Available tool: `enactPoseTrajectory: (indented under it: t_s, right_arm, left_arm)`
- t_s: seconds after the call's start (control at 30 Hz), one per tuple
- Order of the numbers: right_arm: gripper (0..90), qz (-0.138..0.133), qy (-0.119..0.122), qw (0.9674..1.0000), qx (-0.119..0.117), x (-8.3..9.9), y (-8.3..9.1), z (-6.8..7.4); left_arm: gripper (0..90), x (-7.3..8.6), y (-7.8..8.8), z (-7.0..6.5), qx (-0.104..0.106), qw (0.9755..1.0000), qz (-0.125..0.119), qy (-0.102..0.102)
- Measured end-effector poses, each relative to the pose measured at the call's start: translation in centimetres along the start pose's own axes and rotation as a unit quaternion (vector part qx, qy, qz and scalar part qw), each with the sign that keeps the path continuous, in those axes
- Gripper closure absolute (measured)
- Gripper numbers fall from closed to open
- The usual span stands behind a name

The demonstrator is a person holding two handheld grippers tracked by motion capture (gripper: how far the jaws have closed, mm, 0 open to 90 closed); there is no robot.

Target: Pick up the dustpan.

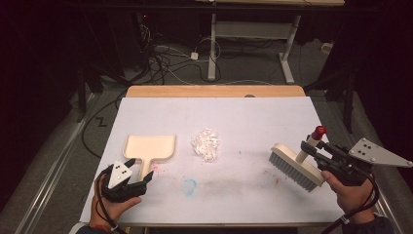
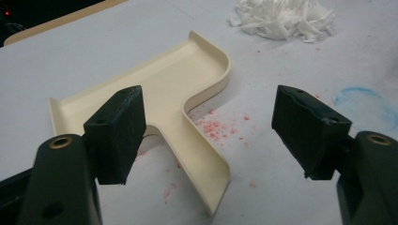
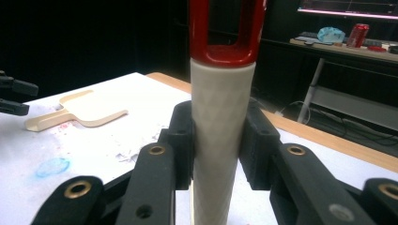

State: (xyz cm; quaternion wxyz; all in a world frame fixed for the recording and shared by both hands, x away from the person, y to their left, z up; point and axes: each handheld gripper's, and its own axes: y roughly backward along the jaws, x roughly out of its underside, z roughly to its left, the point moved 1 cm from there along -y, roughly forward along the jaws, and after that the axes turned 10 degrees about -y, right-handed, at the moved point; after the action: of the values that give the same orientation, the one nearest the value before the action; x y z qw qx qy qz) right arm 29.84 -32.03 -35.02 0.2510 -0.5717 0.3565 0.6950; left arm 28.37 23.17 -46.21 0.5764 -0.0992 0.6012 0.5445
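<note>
Landmark: shred pile (image 1: 205, 144), white scraps mid-worktop (image 1: 253, 117). Left of the pile lies the cream dustpan (image 1: 148, 147), flat, handle pointing toward the person. Left tool (image 1: 137, 176) sits at that handle's end, jaws spread wide, handle between them, pads not pressing it; nothing gripped. Right of the pile, right tool (image 1: 311, 146) is clamped tight on the brush (image 1: 293, 165) by its white, red-tipped handle; bristle head tilted, facing the pile, near the worktop.
</note>
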Motion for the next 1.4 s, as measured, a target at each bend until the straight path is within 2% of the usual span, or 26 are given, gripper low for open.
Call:
enactPoseTrajectory:
  t_s: [0.13,0.17,0.2,0.27,0.33,0.5,0.53,0.57,0.63,0.67,0.7,0.73,0.77,0.8,0.83,0.9,1.0,1.1,1.23,1.3,1.4]
  right_arm:
    - [69.9,0.002,0.003,1.0,0.005,0.1,-0.1,0.0]
    - [69.8,0.0,0.0,0.9999,0.01,0.1,-0.1,0.2]
    - [69.8,0.0,0.0,0.9999,0.01,0.1,-0.1,0.2]
    - [69.8,-0.003,0.006,0.9999,0.016,0.1,-0.4,0.4]
    - [69.8,-0.004,0.003,0.9999,0.014,0.1,-0.5,0.5]
    - [69.9,0.001,0.009,0.9999,0.013,0.1,-0.7,0.8]
    - [69.8,0.001,0.006,0.9999,0.013,0.1,-0.7,0.8]
    - [69.8,0.002,0.007,0.9999,0.013,0.1,-0.8,0.8]
    - [69.8,0.002,0.002,0.9998,0.017,0.2,-0.9,0.6]
    - [69.8,0.005,0.002,0.9998,0.019,0.2,-1.0,0.5]
    - [69.8,0.005,0.003,0.9998,0.019,0.2,-1.1,0.5]
    - [69.8,0.006,0.0,0.9998,0.02,0.3,-1.1,0.4]
    - [69.8,0.008,0.001,0.9997,0.021,0.3,-1.2,0.4]
    - [69.8,0.009,0.001,0.9997,0.022,0.3,-1.2,0.5]
    - [69.8,0.01,0.001,0.9997,0.023,0.3,-1.3,0.5]
    - [69.8,0.011,0.003,0.9996,0.025,0.4,-1.3,0.5]
    - [69.8,0.011,0.003,0.9996,0.027,0.4,-1.2,0.4]
    - [69.8,0.011,0.001,0.9995,0.029,0.4,-1.3,0.4]
    - [69.7,0.015,0.001,0.9995,0.028,0.5,-1.5,0.5]
    - [69.7,0.017,-0.002,0.9995,0.028,0.6,-1.7,0.6]
    - [69.7,0.02,0.002,0.9995,0.024,0.7,-1.8,0.7]
  left_arm:
    - [23.2,0.0,-0.3,0.1,0.001,0.9999,0.01,0.005]
    - [23.2,0.1,-0.3,0.1,0.009,0.9997,0.016,0.016]
    - [23.3,0.1,-0.3,0.1,0.009,0.9997,0.016,0.016]
    - [23.3,0.3,-0.2,0.1,0.015,0.9989,0.019,0.04]
    - [23.1,0.4,-0.2,0.1,0.019,0.9986,0.017,0.046]
    - [22.2,0.2,-0.5,-0.3,0.018,0.9975,0.039,0.056]
    - [22.2,0.1,-1.1,-0.2,0.021,0.9961,0.058,0.063]
    - [22.2,0.0,-1.5,-0.2,0.018,0.9954,0.066,0.067]
    - [21.8,-0.2,-2.4,0.0,0.025,0.9936,0.077,0.078]
    - [21.6,-0.4,-2.9,0.1,0.016,0.9923,0.089,0.084]
    - [21.2,-0.4,-2.9,0.1,0.016,0.9923,0.089,0.084]
    - [21.0,-0.7,-3.9,0.4,0.008,0.9904,0.096,0.099]
    - [21.6,-0.8,-4.3,0.5,-0.013,0.9876,0.114,0.106]
    - [23.5,-0.8,-4.3,0.5,-0.013,0.9876,0.114,0.106]
    - [23.7,-0.6,-5.1,0.8,-0.018,0.9837,0.132,0.121]
    - [25.4,-0.3,-5.1,0.9,-0.025,0.9814,0.138,0.131]
    - [25.8,0.2,-5.1,1.3,-0.024,0.9773,0.143,0.155]
    - [28.7,0.5,-5.4,1.5,-0.018,0.9763,0.146,0.159]
    - [36.9,0.3,-6.3,1.9,-0.037,0.9765,0.145,0.155]
    - [39.6,0.2,-6.6,2.0,-0.042,0.9771,0.143,0.152]
    - [48.2,0.1,-6.9,2.1,-0.043,0.9777,0.141,0.15]
